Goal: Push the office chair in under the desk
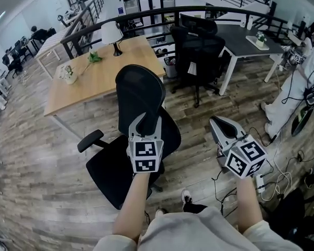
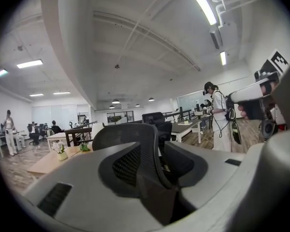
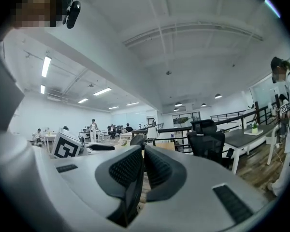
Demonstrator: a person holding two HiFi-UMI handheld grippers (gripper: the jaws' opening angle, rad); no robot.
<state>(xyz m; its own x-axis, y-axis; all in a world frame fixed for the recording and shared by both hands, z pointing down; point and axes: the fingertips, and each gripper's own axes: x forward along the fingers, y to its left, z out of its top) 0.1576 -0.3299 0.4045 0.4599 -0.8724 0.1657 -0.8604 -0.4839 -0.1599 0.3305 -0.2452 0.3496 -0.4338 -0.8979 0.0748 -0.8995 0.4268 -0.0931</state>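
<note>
Head view shows the black mesh office chair (image 1: 140, 95) standing out on the wood-plank floor (image 1: 52, 192), not under anything. Its backrest is toward the near corner of the wooden tabletop (image 1: 107, 69) and its seat is toward the person. A white lamp (image 1: 111, 34) and a small potted plant (image 1: 68, 73) sit on that tabletop. The left tongs (image 1: 146, 120) reach to the lower part of the backrest, while the right tongs (image 1: 217, 123) hang in the air to the chair's right, apart from it, above loose cables (image 1: 275, 179) on the floor. A second black chair (image 1: 199, 51) stands by a dark tabletop (image 1: 246, 40) farther back, and a person in white (image 1: 301, 82) stands at the right edge. Left gripper view has the left tongs (image 2: 159, 163) spread, with the right edge of the office chair (image 2: 125, 134) running down into the gap between them. Whether the pads touch it cannot be told. The wooden tabletop (image 2: 46, 162) lies beyond at the left, and the right tongs (image 2: 251, 93) show at the right edge. Right gripper view has the right tongs (image 3: 141, 166) pressed almost together, only a thin slit between the ribbed pads and nothing in it. The marker cube of the left tongs (image 3: 67, 149) is at the left, and the second black chair (image 3: 205, 139) and dark tabletop (image 3: 246, 137) are at the right.
</note>
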